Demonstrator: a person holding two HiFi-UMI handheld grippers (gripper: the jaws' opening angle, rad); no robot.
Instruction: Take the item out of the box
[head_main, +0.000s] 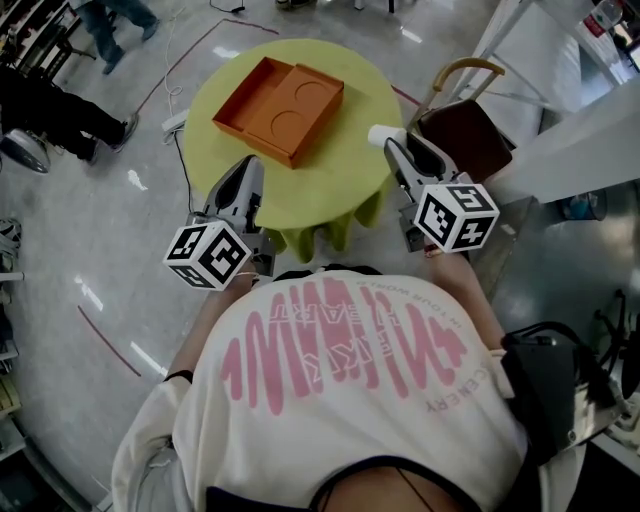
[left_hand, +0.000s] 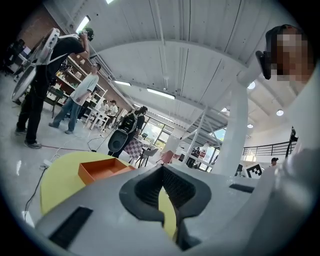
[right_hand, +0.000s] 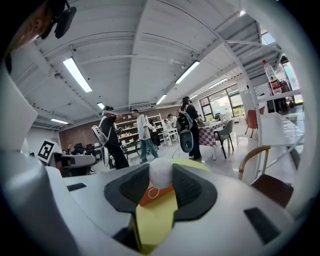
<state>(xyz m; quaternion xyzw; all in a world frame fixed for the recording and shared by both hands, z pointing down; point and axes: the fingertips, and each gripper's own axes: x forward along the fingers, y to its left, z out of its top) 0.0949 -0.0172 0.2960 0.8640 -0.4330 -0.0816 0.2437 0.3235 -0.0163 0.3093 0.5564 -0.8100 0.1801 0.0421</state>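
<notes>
A round yellow-green table (head_main: 335, 195) carried an open orange cardboard box (head_main: 262, 98) with two circular hollows, lying toward 11 o'clock on the tabletop. The right gripper (head_main: 386, 146) was clenched on a small white rounded item (head_main: 380, 135), holding it outside the box over the table's 3 o'clock rim. The left gripper (head_main: 251, 166) hung at about 7 o'clock above the table edge, its jaws drawn together with nothing between them. A brown wooden chair (head_main: 468, 140) stood just beyond the table at 3 o'clock.
</notes>
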